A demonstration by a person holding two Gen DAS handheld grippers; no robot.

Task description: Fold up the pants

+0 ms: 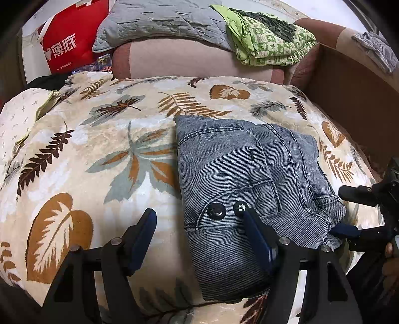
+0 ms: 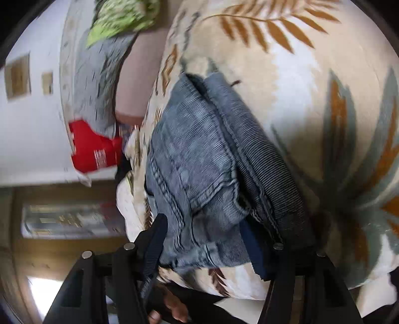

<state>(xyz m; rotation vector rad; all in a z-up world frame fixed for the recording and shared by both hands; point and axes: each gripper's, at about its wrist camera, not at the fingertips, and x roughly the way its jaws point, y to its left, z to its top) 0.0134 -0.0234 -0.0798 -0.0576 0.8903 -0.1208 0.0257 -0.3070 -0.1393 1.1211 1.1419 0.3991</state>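
Observation:
Grey-blue denim pants lie folded into a compact bundle on the leaf-patterned blanket, two metal snap buttons facing me. My left gripper is open, its right finger resting on the waistband beside a button, its left finger over bare blanket. My right gripper reaches in from the right at the bundle's right edge. In the right wrist view the pants fill the middle and the right gripper is open, its jaws wide on either side of the bundle's near folded edge.
A pink-brown sofa back rises behind the blanket, with a grey quilted pillow and a green patterned cloth on top. A red bag stands at the back left. A brown sofa arm bounds the right.

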